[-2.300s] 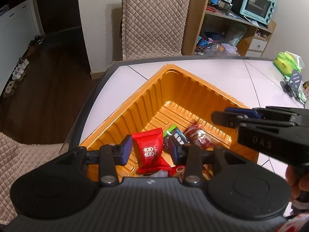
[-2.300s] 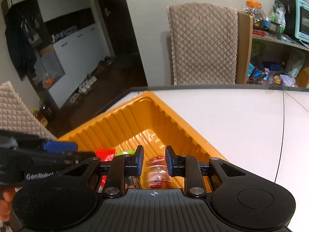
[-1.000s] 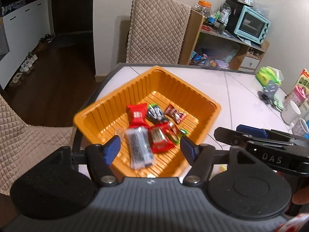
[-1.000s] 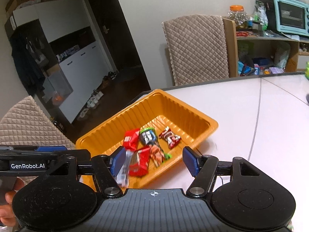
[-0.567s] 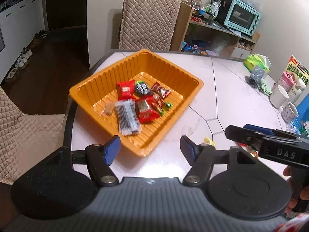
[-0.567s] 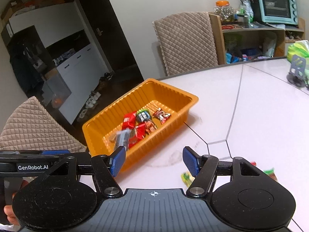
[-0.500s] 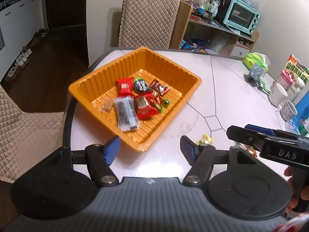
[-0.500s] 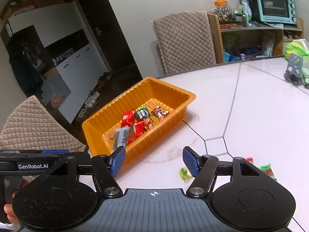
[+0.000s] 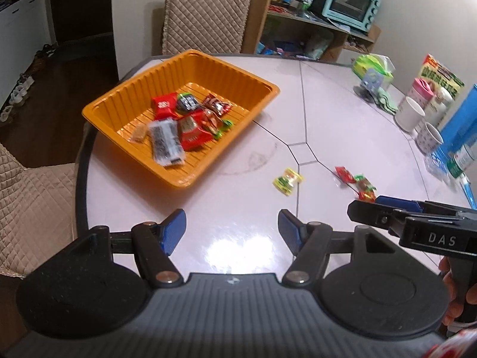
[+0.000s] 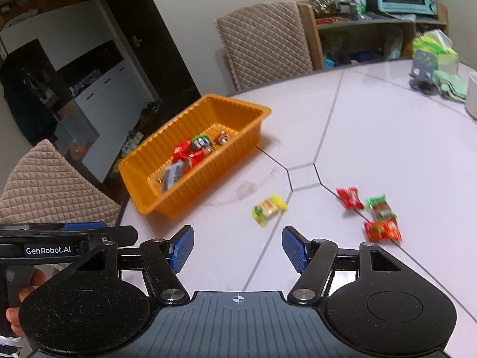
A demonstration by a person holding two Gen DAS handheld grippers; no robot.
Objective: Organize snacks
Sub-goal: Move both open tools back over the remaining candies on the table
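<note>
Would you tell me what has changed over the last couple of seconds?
Both the left gripper and the right gripper released snacks into the orange tray, opened, and pulled back toward the loose snacks on the table. The tray stayed put.

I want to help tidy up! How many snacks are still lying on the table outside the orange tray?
4: a yellow snack nearest the orange tray, then a red one, a green-and-red one and another red one clustered farther right.

Glossy table, ribbed plastic tray

The table (image 9: 328, 113) looked smooth and shiny; the orange tray (image 9: 238, 73) was ribbed plastic; chair covers (image 10: 262, 41) were quilted cloth.
</note>
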